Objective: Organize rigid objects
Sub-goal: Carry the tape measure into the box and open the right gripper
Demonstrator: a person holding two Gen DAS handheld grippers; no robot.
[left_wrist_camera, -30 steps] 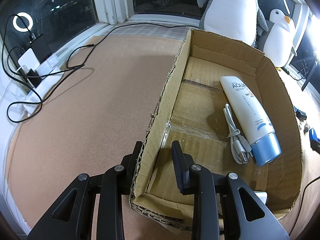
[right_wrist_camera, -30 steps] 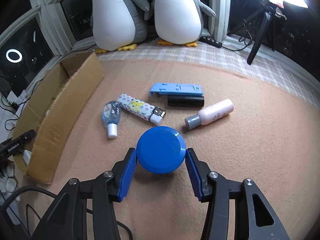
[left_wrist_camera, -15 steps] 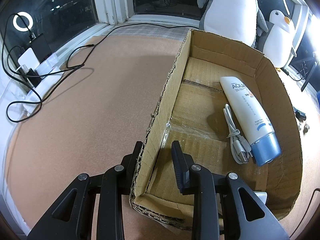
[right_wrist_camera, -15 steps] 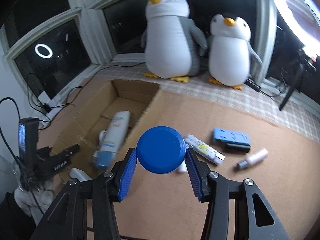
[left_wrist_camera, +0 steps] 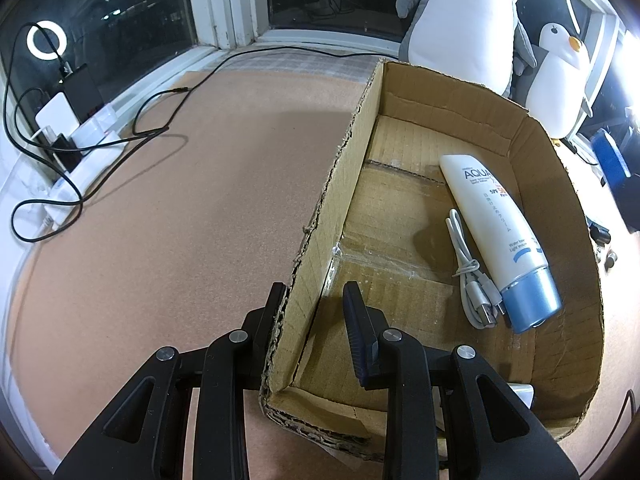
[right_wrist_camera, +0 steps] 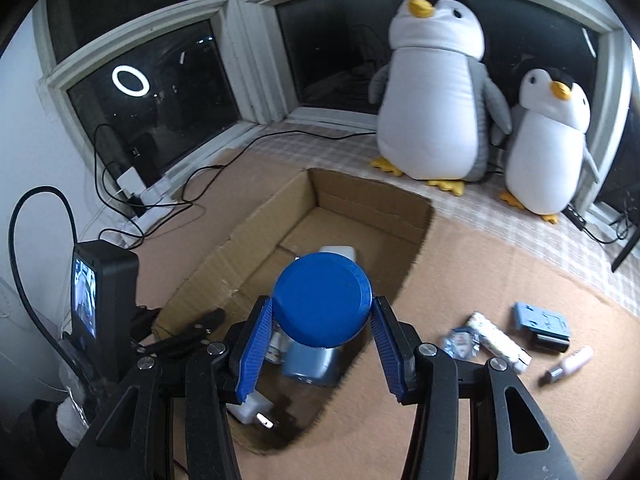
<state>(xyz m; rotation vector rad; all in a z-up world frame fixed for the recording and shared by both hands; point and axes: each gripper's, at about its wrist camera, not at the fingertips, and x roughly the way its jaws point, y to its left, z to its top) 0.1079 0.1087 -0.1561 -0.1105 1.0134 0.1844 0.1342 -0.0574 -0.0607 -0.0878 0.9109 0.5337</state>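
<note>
Left wrist view: the left gripper (left_wrist_camera: pixel 316 304) is seen clamped on the near-left wall of the cardboard box (left_wrist_camera: pixel 340 184), one finger outside, one inside. The wall's torn edge runs from lower centre up toward upper centre of the frame. Open brown mat (left_wrist_camera: pixel 180 208) is found across the whole left half; black cables (left_wrist_camera: pixel 120 148) and a power strip (left_wrist_camera: pixel 80 164) are confined to the far left rim.

Box contents: a white sunscreen tube (left_wrist_camera: pixel 496 228) with a blue cap lies lengthwise at centre right, a coiled white USB cable (left_wrist_camera: pixel 468 268) touching its left side. A white charger (right_wrist_camera: pixel 252 410) is seen in the near corner (right wrist view, lower centre).

Right wrist view: the right gripper (right_wrist_camera: pixel 322 328) is closed on a blue round-lidded jar (right_wrist_camera: pixel 322 304), held above the box's near end. Clear mat lies to the lower right; small items (right_wrist_camera: pixel 512 332) are scattered at right centre, well apart from the box. Two plush penguins (right_wrist_camera: pixel 436 92) stand at upper right by the window.
</note>
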